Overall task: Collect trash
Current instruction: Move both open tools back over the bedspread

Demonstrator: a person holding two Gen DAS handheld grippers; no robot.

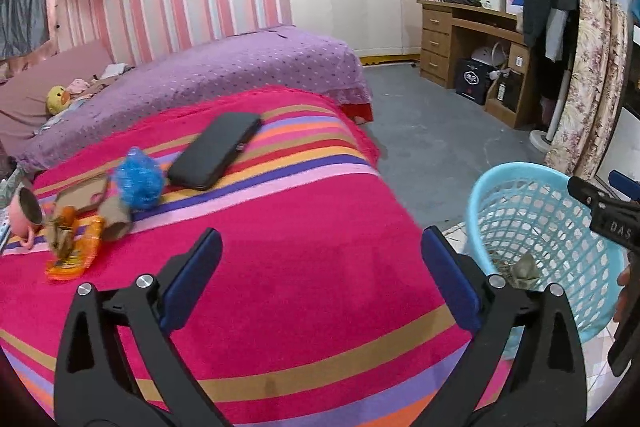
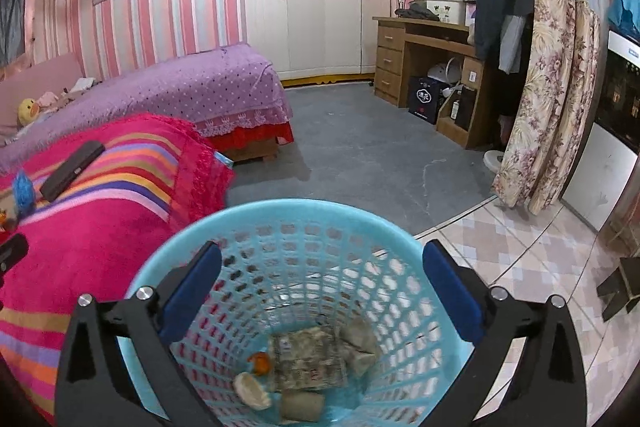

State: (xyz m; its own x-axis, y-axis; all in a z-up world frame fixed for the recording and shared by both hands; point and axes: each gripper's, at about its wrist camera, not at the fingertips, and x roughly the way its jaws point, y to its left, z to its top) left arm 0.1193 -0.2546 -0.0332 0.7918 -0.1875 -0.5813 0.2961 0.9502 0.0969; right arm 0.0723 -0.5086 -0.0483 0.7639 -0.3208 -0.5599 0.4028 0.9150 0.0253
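We are partway through. Our right gripper (image 2: 322, 287) hangs over the blue basket (image 2: 192, 227), jaws spread wide and empty; at the bottom lie about 5 pieces of trash (image 2: 308, 359), though the heap makes the count uncertain. Our left gripper (image 1: 322, 273) is likewise released, holding nothing, above the striped blanket (image 1: 280, 287). Near the blanket's far-left edge, 1 cardboard tube (image 1: 116, 223), 1 orange wrapper (image 1: 74, 259) and 1 blue ball (image 1: 138, 183) await. 1 black case (image 1: 214, 155) and 1 pink cup (image 1: 26, 219) probably stay.
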